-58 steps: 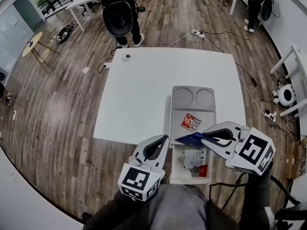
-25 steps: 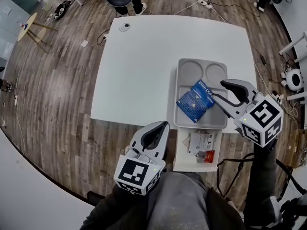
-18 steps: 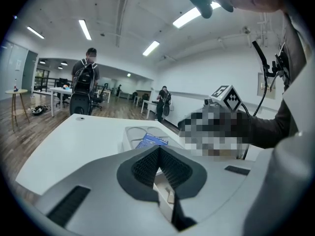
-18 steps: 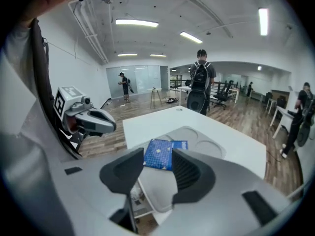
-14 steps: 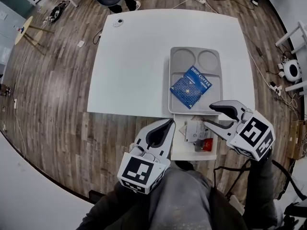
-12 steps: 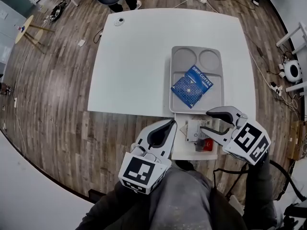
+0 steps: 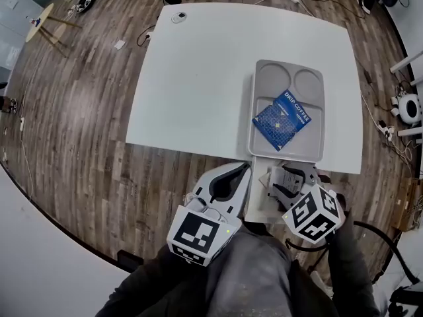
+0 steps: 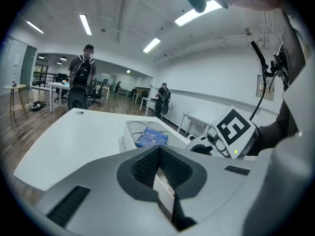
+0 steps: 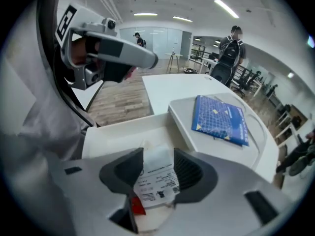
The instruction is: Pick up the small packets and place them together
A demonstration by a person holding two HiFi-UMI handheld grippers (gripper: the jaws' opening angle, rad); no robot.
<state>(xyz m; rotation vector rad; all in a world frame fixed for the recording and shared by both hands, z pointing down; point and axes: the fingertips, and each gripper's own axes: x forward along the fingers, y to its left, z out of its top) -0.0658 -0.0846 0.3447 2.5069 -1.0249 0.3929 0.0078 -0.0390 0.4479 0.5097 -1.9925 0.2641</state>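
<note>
The right tongs (image 9: pixel 158 165) are spread wide, and a white packet (image 9: pixel 155 185) lies between them. The left tongs (image 8: pixel 159 149) are clenched, holding nothing.

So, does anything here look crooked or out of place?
Only a small thing: the blue coffee packet lies tilted in the grey tray, not square with its rim. The white packet in the white box looks undamaged, and nothing is spilled.

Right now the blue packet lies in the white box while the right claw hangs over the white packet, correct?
No: the head view shows the blue packet lying in the grey tray, not the white box. The right claw hangs over the white packet.
</note>
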